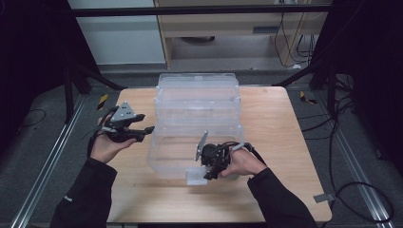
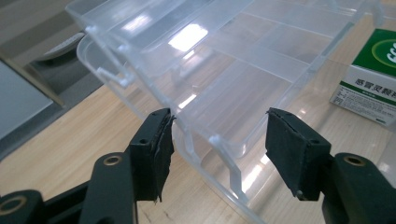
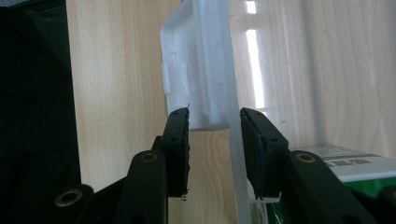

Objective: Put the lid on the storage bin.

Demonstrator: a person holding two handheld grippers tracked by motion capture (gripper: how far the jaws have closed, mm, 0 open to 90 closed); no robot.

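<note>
A: From the high view, a clear plastic organizer box [image 1: 197,126] sits in the middle of the wooden table [image 1: 285,142], its lid standing open on the far side. The left gripper [image 1: 145,132] hangs off the box's left wall, jaws pointed toward it, apart from the plastic as far as that view tells.

B: The left gripper view gets closer — the box's corner and its divider walls [image 2: 243,84] lie just ahead of the two black pads. The jaws stand wide with nothing pressed between them; the left pad [image 2: 156,149] sits right at the box's rim, though whether it touches cannot be told. That view also shows a green and white carton [image 2: 371,79] seen through the box's clear plastic, which the high view does not make out.

A: And the right gripper [image 1: 209,175]? Above, it is at the box's near wall, beside the small white latch tab [image 1: 196,176] on the front edge.

B: The right gripper view shows that tab [image 3: 196,70] just past the pads, and the box's clear wall [image 3: 233,154] running down between them. The jaws are partly closed around that wall — a gap shows beside the left pad, and whether the right pad presses the plastic cannot be told. The same carton [image 3: 345,165] lies behind the right jaw, inside the box.
</note>
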